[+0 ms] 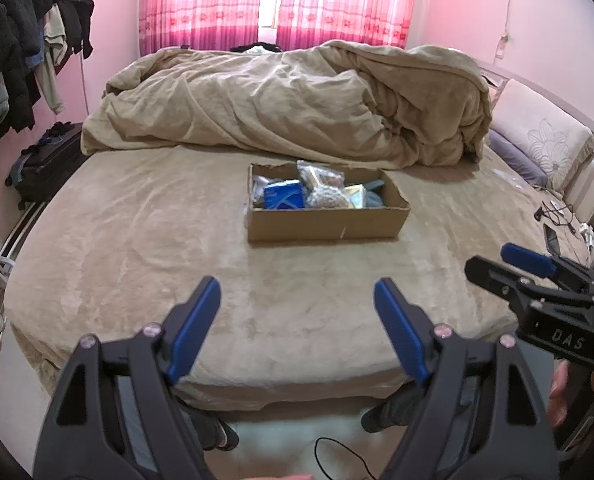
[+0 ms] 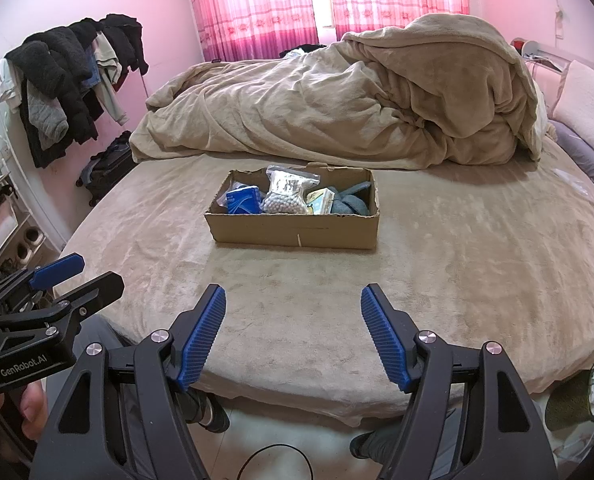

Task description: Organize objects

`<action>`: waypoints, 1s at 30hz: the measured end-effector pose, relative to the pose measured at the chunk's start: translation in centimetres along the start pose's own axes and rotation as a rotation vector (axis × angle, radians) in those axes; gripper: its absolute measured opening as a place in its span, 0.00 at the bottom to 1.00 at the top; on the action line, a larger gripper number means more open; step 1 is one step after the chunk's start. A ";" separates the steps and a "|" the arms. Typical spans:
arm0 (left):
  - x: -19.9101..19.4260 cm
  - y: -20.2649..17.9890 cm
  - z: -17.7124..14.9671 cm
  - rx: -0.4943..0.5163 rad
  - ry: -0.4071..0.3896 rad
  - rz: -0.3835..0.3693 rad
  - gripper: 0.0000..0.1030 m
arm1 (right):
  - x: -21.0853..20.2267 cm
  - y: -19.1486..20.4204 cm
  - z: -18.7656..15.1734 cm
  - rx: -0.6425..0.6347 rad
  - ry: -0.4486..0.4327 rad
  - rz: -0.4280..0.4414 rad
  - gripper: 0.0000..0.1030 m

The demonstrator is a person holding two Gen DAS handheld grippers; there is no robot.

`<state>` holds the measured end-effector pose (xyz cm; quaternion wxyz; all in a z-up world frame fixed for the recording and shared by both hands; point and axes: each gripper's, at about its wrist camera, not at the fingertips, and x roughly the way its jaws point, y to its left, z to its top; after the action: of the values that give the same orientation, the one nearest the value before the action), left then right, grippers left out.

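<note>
A shallow cardboard box [image 1: 325,224] [image 2: 293,232] sits in the middle of the bed. It holds a blue packet [image 1: 283,196] [image 2: 243,199], clear bags of small beads [image 1: 323,188] [image 2: 285,196], a pale carton [image 2: 320,201] and grey cloth [image 2: 351,204]. My left gripper [image 1: 297,292] is open and empty, above the bed's near edge. My right gripper [image 2: 293,300] is open and empty, level with it. Each gripper also shows at the edge of the other's view: the right one [image 1: 497,264], the left one [image 2: 93,270].
A rumpled beige duvet [image 1: 289,100] [image 2: 337,100] is heaped behind the box. Pillows [image 1: 545,136] lie at the right. Clothes hang on a rack [image 2: 65,80] at the left, above a dark suitcase [image 2: 105,168]. Cables and a phone [image 1: 553,236] lie at the bed's right edge.
</note>
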<state>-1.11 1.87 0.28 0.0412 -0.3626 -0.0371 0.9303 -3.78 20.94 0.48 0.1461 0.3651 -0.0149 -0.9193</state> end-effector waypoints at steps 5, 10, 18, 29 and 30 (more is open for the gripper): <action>0.0 0.0 0.0 0.002 -0.001 -0.004 0.78 | 0.0 0.0 0.0 -0.001 -0.001 0.000 0.71; 0.0 -0.1 0.1 0.002 -0.001 -0.009 0.78 | 0.0 0.1 0.0 -0.001 -0.001 -0.001 0.71; 0.0 -0.1 0.1 0.000 -0.004 -0.010 0.78 | 0.1 0.0 0.1 -0.002 0.000 0.000 0.71; -0.1 -0.1 0.1 -0.002 -0.005 -0.010 0.78 | 0.1 0.0 0.0 -0.001 -0.001 0.000 0.71; -0.1 -0.1 0.1 -0.002 -0.005 -0.010 0.78 | 0.1 0.1 0.0 -0.002 0.000 0.000 0.71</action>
<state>-1.11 1.98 0.47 0.0454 -0.3602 -0.0398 0.9309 -3.87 20.85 0.42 0.1463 0.3648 -0.0141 -0.9194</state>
